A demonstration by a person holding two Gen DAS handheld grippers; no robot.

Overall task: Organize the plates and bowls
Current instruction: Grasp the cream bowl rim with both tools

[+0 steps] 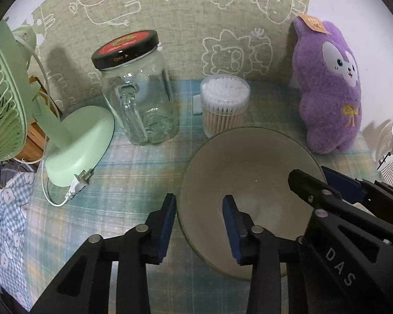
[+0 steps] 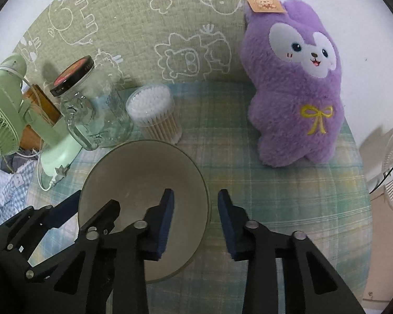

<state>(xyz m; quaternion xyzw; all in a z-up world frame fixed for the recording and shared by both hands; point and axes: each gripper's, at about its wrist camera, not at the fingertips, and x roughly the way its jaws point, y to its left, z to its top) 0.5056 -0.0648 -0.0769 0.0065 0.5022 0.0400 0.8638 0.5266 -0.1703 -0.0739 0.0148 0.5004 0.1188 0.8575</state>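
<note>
Straddling the left rim of the grey bowl [image 1: 249,162] with the left gripper [image 1: 199,201]: one blue pad just outside the wall, the other inside. With jaws drawn fairly narrow; cannot tell whether pressing on the wall. Straddling the opposite rim with the right gripper [image 2: 195,196] likewise, inner pad over the hollow, outer pad just beside the rim; again cannot tell about any grip. Resting upright on the plaid-covered worktop [image 2: 275,209], near a tub of cotton swabs [image 1: 225,99], a lidded glass jar [image 1: 141,99] and a purple plush toy [image 2: 293,83].
</note>
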